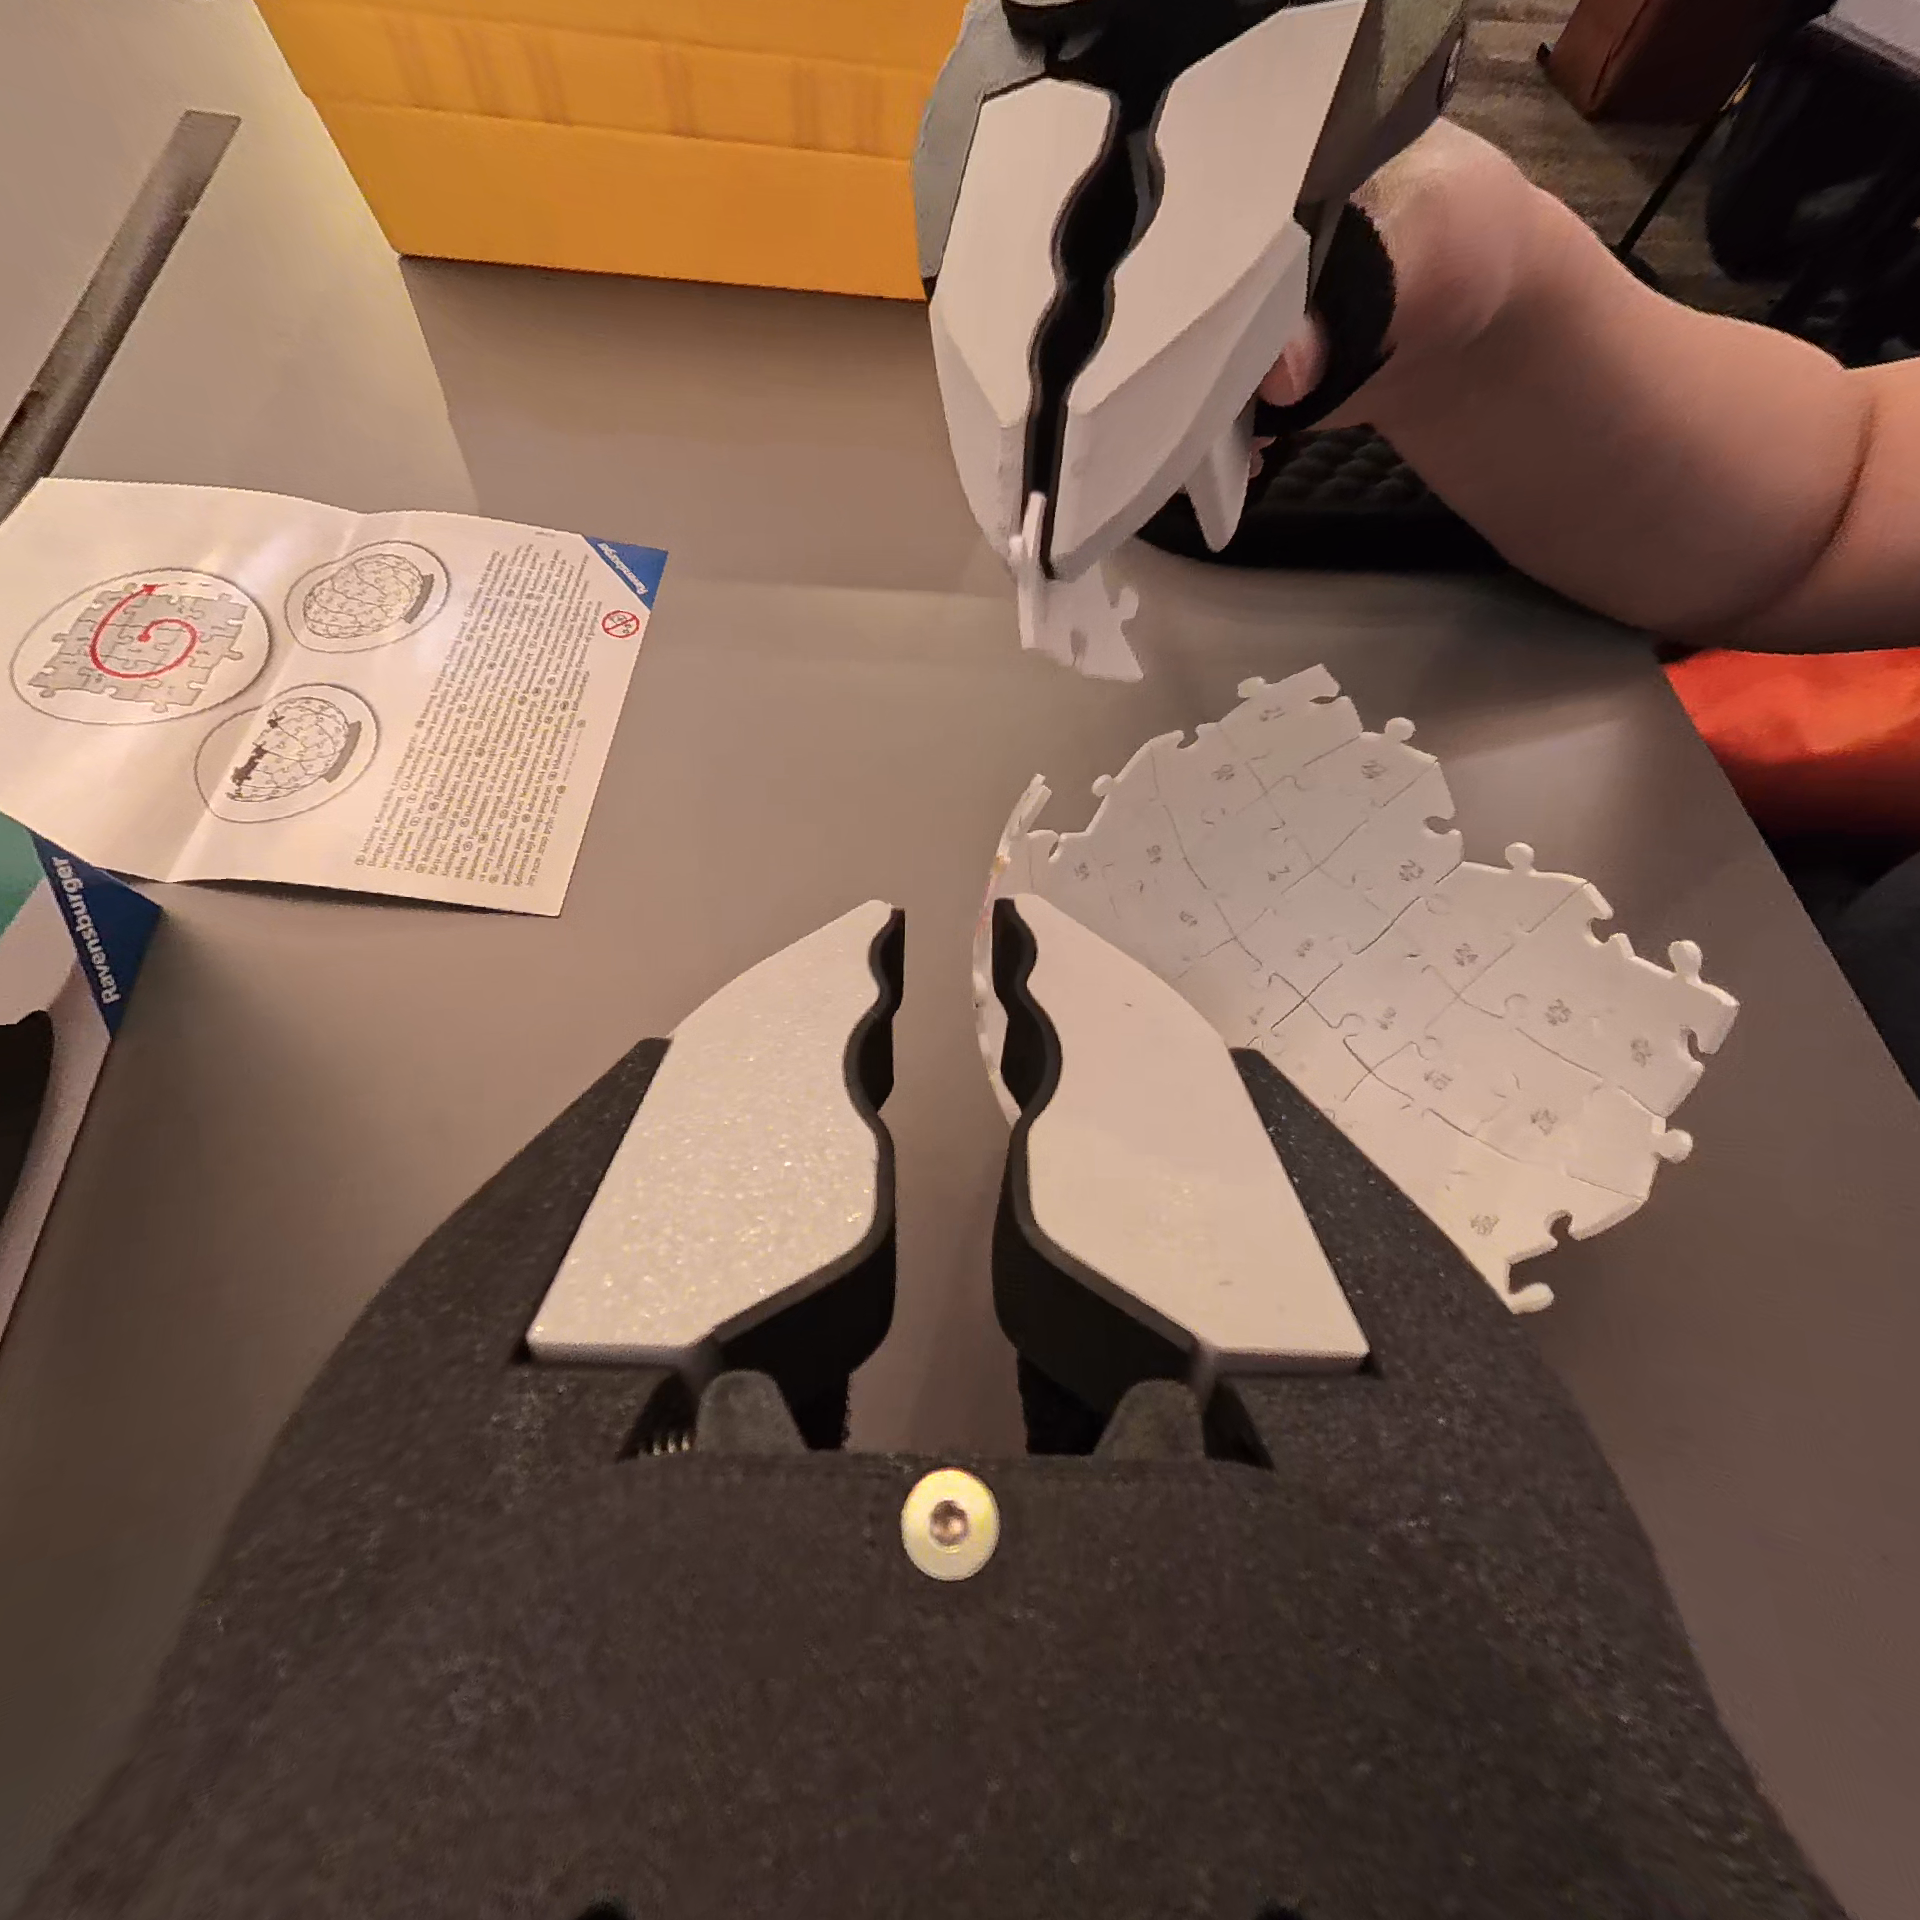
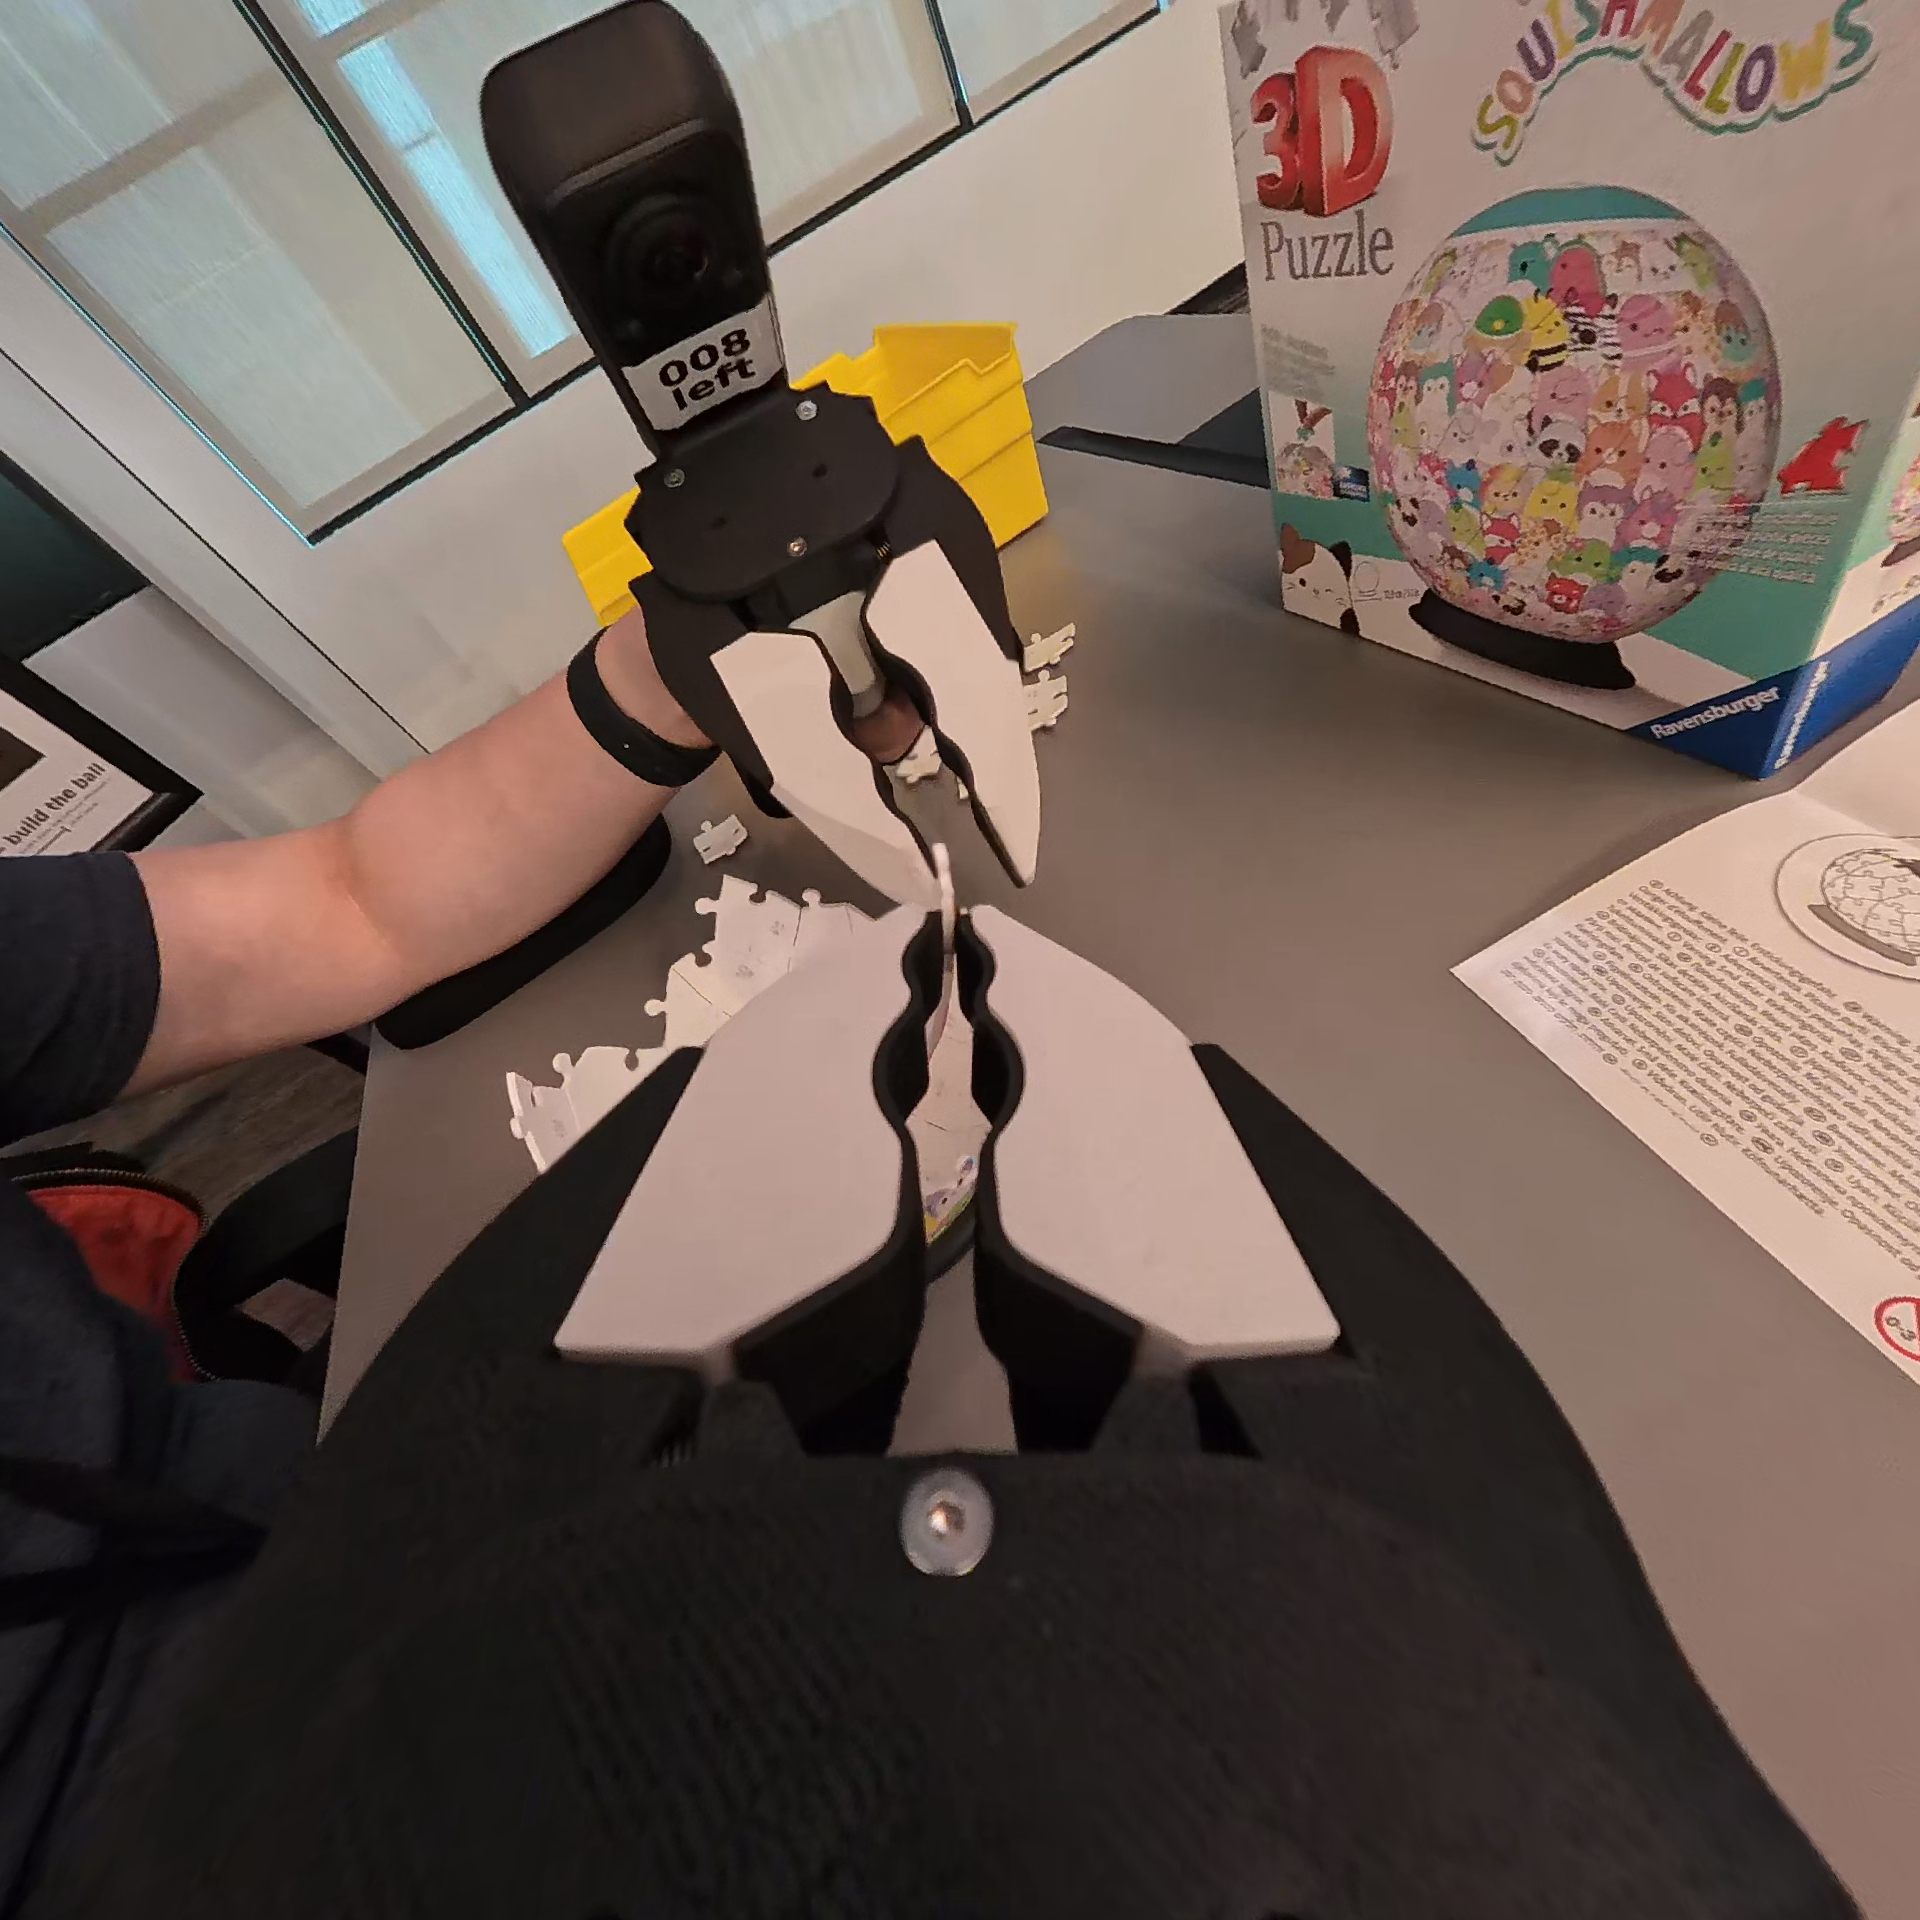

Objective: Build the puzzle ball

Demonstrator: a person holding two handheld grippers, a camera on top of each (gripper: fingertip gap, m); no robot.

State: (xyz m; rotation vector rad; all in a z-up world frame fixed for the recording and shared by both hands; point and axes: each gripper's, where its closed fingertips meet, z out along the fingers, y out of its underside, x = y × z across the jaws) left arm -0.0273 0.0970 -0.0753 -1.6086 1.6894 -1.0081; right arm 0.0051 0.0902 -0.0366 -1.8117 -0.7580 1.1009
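Over the grey table (image 1: 727,1039), two grippers meet above one half-built puzzle shell.

At twelve o'clock from the left wrist camera, the right gripper (image 1: 1039,566) pinches one white puzzle piece (image 1: 1081,623); the left gripper (image 1: 948,920) stands narrowly parted, holding nothing, its right finger just beside the curved shell (image 1: 1403,966) at two o'clock. One instruction sheet (image 1: 312,696) lies at ten o'clock. One puzzle box (image 2: 1558,416) and one yellow bin (image 2: 935,436) stand beyond, with about four loose pieces (image 2: 1044,649).
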